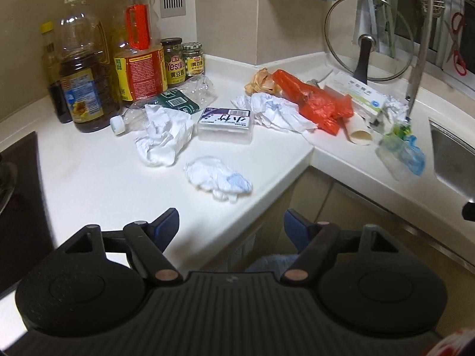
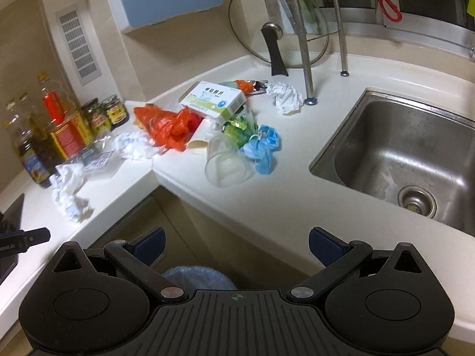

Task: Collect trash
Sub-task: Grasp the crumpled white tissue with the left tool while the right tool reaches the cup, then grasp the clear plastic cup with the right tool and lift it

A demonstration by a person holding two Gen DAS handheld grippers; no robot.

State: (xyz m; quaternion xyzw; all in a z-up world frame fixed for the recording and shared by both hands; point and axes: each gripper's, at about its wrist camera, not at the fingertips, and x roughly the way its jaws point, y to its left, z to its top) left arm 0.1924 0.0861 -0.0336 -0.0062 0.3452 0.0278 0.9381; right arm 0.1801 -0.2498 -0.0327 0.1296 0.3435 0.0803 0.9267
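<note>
Trash lies scattered over a white L-shaped counter (image 1: 89, 184). Nearest my left gripper (image 1: 231, 219) is a small crumpled tissue (image 1: 218, 181), just ahead of its open, empty fingers. Behind it lie a larger crumpled paper (image 1: 163, 136), a clear lidded box (image 1: 225, 124), a crushed bottle (image 1: 172, 101) and a red plastic bag (image 1: 314, 101). My right gripper (image 2: 236, 237) hangs open and empty off the counter's edge. Ahead of it are a tipped clear cup (image 2: 227, 163), a blue wad (image 2: 262, 148), a green wrapper (image 2: 237, 127), a medicine box (image 2: 213, 99) and a white tissue (image 2: 286, 96).
Oil bottles (image 1: 80, 68) and jars (image 1: 175, 62) stand at the back left, a stove (image 1: 17, 195) at the left edge. A glass lid (image 2: 276, 26) leans on the wall beside rack legs (image 2: 305, 68). A steel sink (image 2: 386, 148) is right. A blue-lined bin (image 2: 197, 276) sits below.
</note>
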